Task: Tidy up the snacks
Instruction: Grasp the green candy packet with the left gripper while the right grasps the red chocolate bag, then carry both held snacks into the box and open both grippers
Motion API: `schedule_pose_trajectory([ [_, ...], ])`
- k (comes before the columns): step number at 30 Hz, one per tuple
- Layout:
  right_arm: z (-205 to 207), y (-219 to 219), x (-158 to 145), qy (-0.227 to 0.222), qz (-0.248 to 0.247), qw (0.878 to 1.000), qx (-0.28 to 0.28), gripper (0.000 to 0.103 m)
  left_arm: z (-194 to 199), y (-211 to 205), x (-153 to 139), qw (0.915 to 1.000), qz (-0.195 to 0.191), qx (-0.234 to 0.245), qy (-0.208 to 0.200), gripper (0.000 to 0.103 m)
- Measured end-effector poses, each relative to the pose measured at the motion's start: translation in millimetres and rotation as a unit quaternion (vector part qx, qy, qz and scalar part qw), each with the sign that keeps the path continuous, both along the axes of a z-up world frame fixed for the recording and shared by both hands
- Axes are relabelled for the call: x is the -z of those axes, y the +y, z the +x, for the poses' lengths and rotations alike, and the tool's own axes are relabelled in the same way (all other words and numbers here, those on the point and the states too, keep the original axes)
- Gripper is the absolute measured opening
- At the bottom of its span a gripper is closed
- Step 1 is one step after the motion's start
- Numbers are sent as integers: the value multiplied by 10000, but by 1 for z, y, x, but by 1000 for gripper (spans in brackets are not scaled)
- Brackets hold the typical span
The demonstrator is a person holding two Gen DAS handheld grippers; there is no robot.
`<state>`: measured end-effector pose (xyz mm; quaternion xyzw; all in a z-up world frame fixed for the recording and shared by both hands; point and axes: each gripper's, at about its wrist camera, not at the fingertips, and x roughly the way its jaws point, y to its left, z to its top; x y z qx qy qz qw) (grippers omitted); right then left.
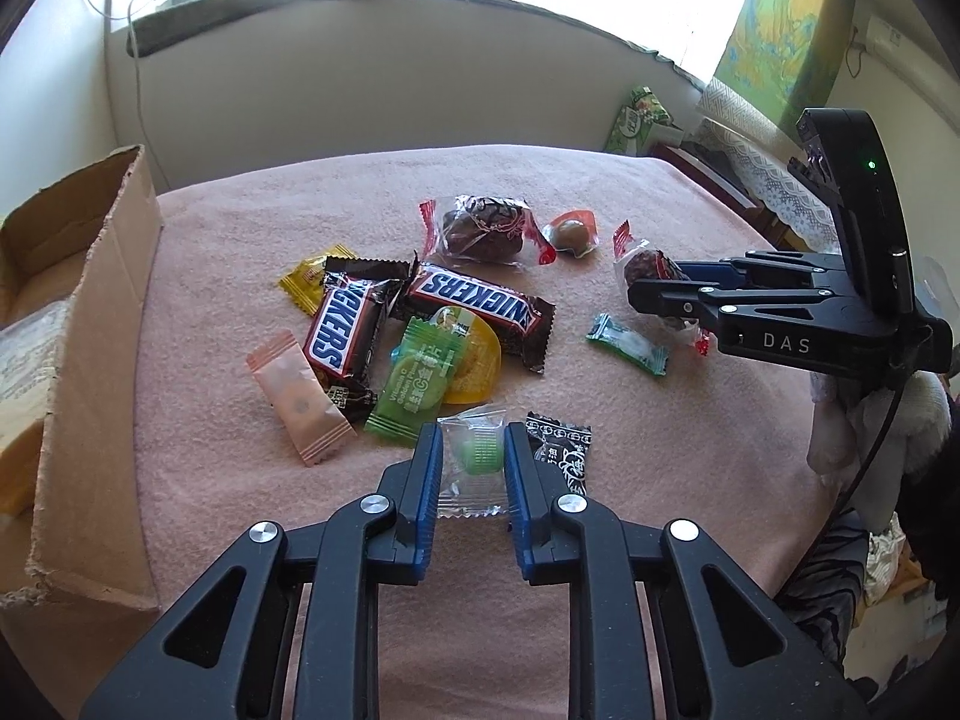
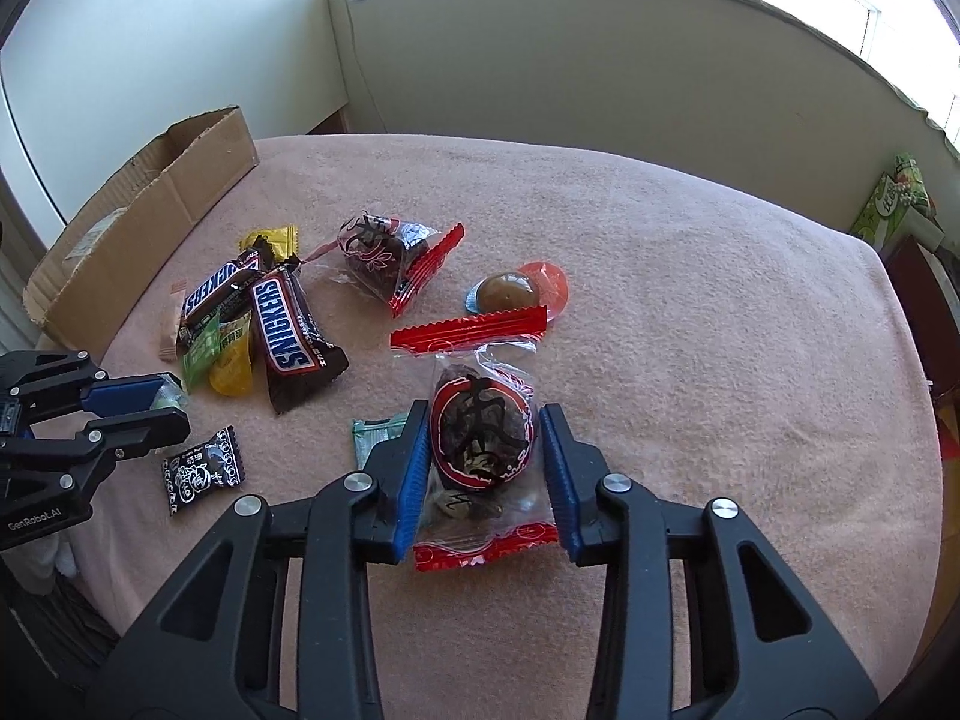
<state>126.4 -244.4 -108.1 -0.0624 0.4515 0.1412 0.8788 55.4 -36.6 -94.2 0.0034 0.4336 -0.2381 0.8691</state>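
Note:
Snacks lie scattered on a pink cloth [image 1: 600, 228]. My left gripper [image 1: 474, 450] is open, its fingers either side of a clear packet with a green candy [image 1: 477, 453]. My right gripper [image 2: 486, 450] is open around a red-edged clear packet holding a dark snack [image 2: 480, 438], and it shows in the left wrist view [image 1: 666, 294]. Two Snickers bars [image 1: 480, 306] [image 1: 345, 324], a green packet [image 1: 414, 384], a pink packet [image 1: 297, 396], a black candy [image 1: 561, 450] and a second red-edged packet [image 1: 483, 228] lie nearby.
An open cardboard box [image 1: 90, 360] stands at the left edge of the cloth. A small green-white candy [image 1: 627, 343], a yellow packet [image 1: 312, 282] and an orange jelly cup [image 1: 573, 232] lie among the snacks. A green box [image 1: 639, 117] sits beyond the table's far right.

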Motion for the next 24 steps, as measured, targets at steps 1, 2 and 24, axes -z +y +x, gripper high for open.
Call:
schedule_pose_trajectory([
  [1,-1,0,-2,-20,10,10000,12,37,0,1,-1,10000,-16,-18,-7,19],
  [2,-1,0,-4,-39,27,10000,19,37,0,3,-2,10000,-40,-29,-16,19],
  [24,-14,49,-53,-497,248,9975,-432,36,-2,43,-38,9960,-549,-501,-497,19],
])
